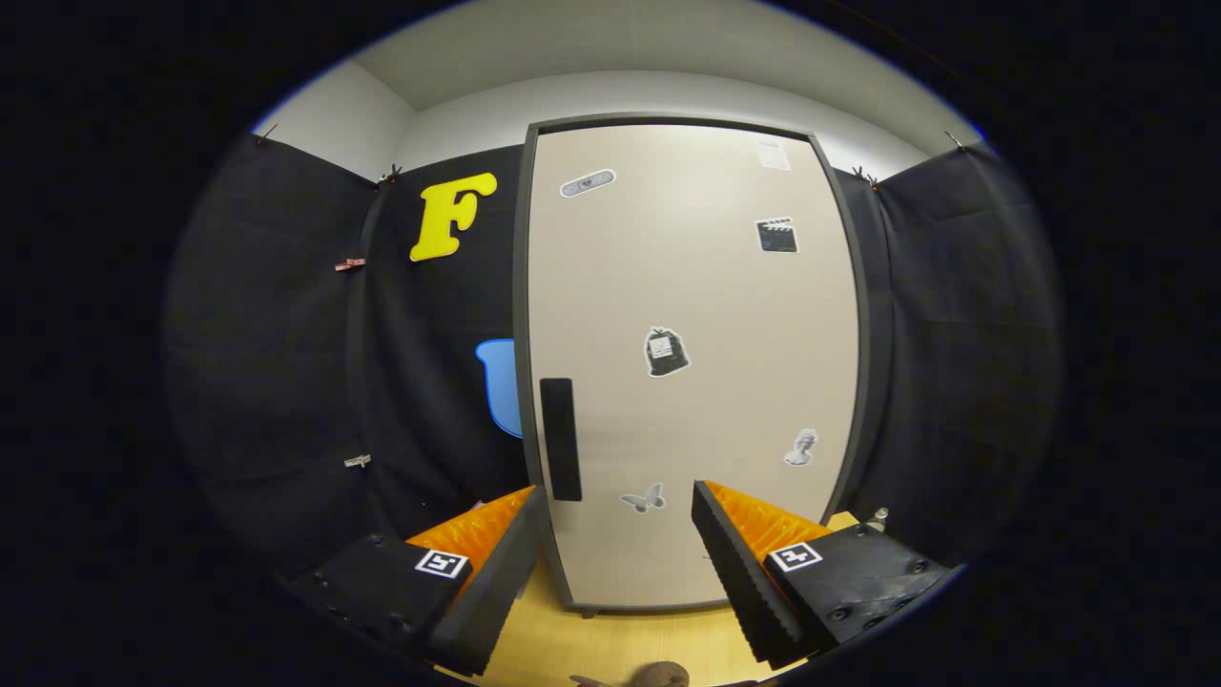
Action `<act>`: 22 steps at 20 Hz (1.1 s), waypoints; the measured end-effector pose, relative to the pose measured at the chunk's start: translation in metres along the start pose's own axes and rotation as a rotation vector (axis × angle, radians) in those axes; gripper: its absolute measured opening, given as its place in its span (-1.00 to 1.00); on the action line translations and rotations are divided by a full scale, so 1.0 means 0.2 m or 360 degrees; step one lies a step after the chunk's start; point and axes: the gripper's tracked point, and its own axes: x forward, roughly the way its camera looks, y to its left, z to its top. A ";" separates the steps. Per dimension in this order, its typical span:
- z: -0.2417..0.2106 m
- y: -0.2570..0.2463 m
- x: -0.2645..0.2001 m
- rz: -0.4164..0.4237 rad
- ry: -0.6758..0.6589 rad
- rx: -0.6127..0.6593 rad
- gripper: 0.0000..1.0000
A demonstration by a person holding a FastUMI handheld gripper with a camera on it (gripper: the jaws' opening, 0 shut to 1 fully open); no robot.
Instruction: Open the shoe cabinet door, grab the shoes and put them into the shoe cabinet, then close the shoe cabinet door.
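Note:
The shoe cabinet (687,286) stands upright straight ahead, its beige door shut inside a dark grey frame and dotted with several small stickers. A dark vertical handle (560,439) sits on the door's left side, just above the left finger's tip. My gripper (620,501) is open, its two fingers spread wide in front of the door's lower part, with nothing between them. A brownish rounded thing (658,676), possibly part of a shoe, peeks in below the fingers; too little of it shows to tell.
The cabinet rests on a light wooden surface (610,639). Black cloth walls (286,363) close in on the left, the right and behind. A small metal object (879,518) sits by the cabinet's lower right corner.

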 end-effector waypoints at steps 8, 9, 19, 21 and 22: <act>-0.06 0.16 0.42 -0.0002 0.0024 -0.0036 0.95; -0.07 0.18 0.47 -0.0002 0.0024 -0.0044 0.92; -0.11 0.12 0.70 -0.0158 0.0021 -0.0011 0.48; -0.10 0.16 0.71 -0.0124 0.0010 -0.0019 0.27; -0.11 0.18 0.70 -0.0115 0.0007 -0.0031 0.18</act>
